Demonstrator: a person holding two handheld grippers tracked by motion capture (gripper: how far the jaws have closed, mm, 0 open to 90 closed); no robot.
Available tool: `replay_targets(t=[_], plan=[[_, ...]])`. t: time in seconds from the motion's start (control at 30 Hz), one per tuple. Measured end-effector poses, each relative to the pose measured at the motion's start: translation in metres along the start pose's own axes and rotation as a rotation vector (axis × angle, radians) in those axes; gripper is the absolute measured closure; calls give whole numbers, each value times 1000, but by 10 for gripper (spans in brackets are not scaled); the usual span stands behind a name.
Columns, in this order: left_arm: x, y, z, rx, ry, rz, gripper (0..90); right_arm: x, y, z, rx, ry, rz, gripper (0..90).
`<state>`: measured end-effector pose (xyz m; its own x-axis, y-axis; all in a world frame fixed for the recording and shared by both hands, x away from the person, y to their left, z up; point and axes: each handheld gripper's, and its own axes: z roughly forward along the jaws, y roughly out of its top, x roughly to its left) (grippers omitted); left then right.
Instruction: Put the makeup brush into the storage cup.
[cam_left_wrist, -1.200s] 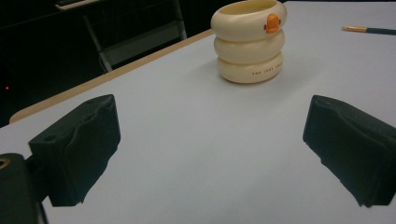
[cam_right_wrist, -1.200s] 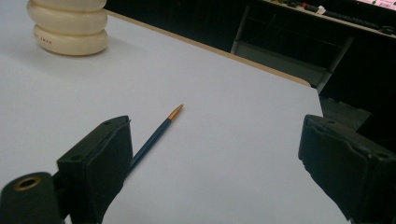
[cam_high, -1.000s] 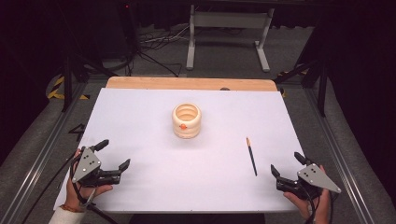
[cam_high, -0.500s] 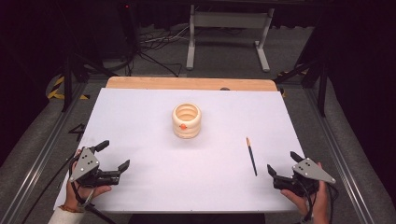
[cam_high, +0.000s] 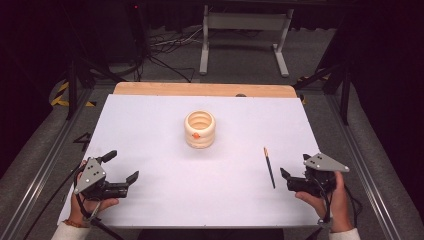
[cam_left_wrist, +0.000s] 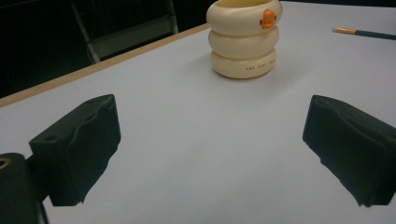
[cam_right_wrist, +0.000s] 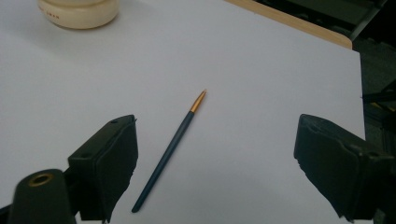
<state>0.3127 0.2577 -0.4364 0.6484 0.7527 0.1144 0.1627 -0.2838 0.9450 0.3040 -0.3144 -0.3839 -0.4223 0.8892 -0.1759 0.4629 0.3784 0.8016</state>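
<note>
My left gripper (cam_high: 121, 167): jaws wide apart, nothing between them, low over the white table (cam_high: 150, 130). Cream holder (cam_high: 200, 129): upright, mid-table. Pen (cam_high: 269, 167): flat, just beside my right gripper (cam_high: 294, 172), whose jaws, just closing slightly, gape empty.

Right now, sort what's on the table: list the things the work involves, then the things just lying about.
In the work:
- slim dark blue pencil with a gold tip
- right tool, open, close beside it

Lying about:
- cream ribbed ceramic cup with an orange dot
- left tool, open, idle
</note>
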Motion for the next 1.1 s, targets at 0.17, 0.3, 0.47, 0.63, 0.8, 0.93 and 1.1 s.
replay_targets(t=[0.17,0.3,0.47,0.63,0.8,0.93,1.1], plan=[[-1,0,1,9,-3,3,51,-2,20,7,80,52,20,178],[-2,0,2,16,-1,4,51,-7,41,22,227,51,41,227],[-2,-1,2,20,-3,3,52,-9,60,49,388,92,70,248],[-2,-1,3,20,-6,1,52,-3,70,73,497,90,38,268],[-3,-1,3,25,-10,12,52,0,75,100,584,79,27,316],[-2,-1,2,21,-11,9,54,1,73,118,640,85,20,386],[-2,-1,3,23,-15,5,54,0,70,134,667,80,42,459]])
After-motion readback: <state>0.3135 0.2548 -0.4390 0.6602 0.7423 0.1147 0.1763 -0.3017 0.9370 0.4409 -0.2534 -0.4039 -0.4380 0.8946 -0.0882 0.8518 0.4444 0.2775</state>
